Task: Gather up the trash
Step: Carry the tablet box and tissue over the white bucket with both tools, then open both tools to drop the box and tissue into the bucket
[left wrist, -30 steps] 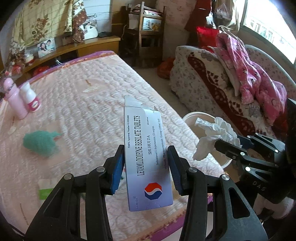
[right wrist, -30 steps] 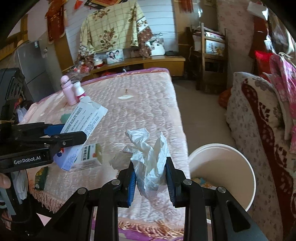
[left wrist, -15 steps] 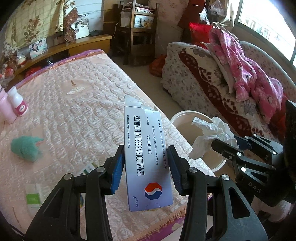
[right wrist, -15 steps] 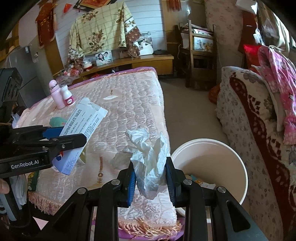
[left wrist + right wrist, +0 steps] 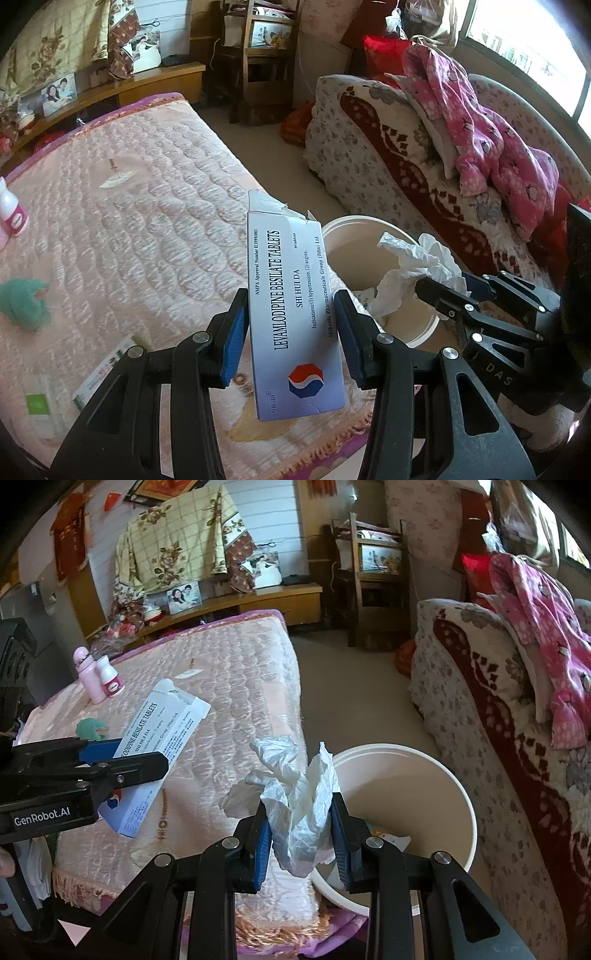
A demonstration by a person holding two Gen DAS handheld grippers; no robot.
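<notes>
My left gripper (image 5: 291, 332) is shut on a white and blue tablet box (image 5: 291, 302), held upright over the bed's near edge; the box also shows in the right wrist view (image 5: 162, 731). My right gripper (image 5: 301, 834) is shut on a crumpled white tissue (image 5: 295, 794), held at the near rim of a white bin (image 5: 454, 797). In the left wrist view the tissue (image 5: 413, 269) hangs over the bin (image 5: 354, 225), which stands on the floor between bed and sofa and holds some trash.
On the pink bed (image 5: 140, 206) lie a green cloth (image 5: 22, 302), a small green and white carton (image 5: 103, 369), a paper scrap (image 5: 114, 181) and two pink bottles (image 5: 98, 679). A patterned sofa (image 5: 406, 162) with pink clothes stands to the right.
Both grippers have moved right toward the bin with their loads. The bin now looks larger and closer, and the tissue is over its rim.
</notes>
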